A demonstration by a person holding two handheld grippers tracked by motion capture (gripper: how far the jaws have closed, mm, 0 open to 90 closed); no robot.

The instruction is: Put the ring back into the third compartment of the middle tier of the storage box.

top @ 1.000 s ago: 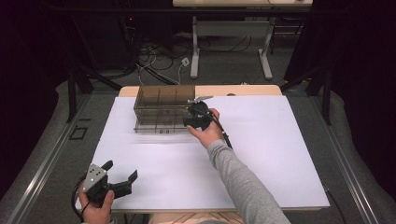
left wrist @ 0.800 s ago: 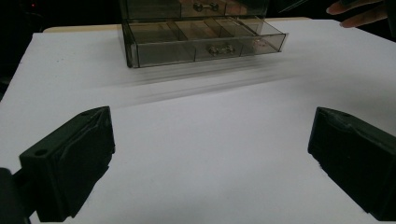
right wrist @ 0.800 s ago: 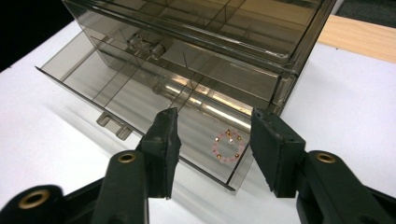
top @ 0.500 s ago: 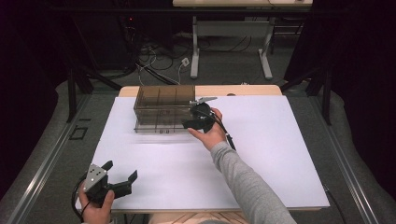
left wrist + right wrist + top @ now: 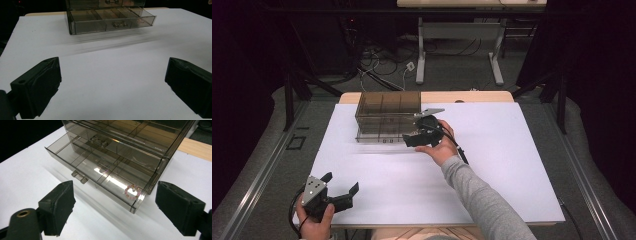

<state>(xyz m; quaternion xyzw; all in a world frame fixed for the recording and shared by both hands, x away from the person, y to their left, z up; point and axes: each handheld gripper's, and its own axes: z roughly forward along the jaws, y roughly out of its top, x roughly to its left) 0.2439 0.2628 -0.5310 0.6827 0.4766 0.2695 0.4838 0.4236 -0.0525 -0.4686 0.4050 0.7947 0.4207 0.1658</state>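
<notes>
From the high view, the right gripper (image 5: 419, 136) has just spread its jaws, nothing between them, beside the smoky drawer organizer (image 5: 387, 116) at 12 o'clock on the white table (image 5: 512, 165); likely the drop is done. The left gripper (image 5: 339, 196) waits open at 7 o'clock.

In the left gripper view, the lower drawer (image 5: 110, 21) stands pulled out.

In the right gripper view, a small pink bracelet (image 5: 132, 191) lies in that drawer's corner compartment at 4 o'clock; the other compartments look empty.
</notes>
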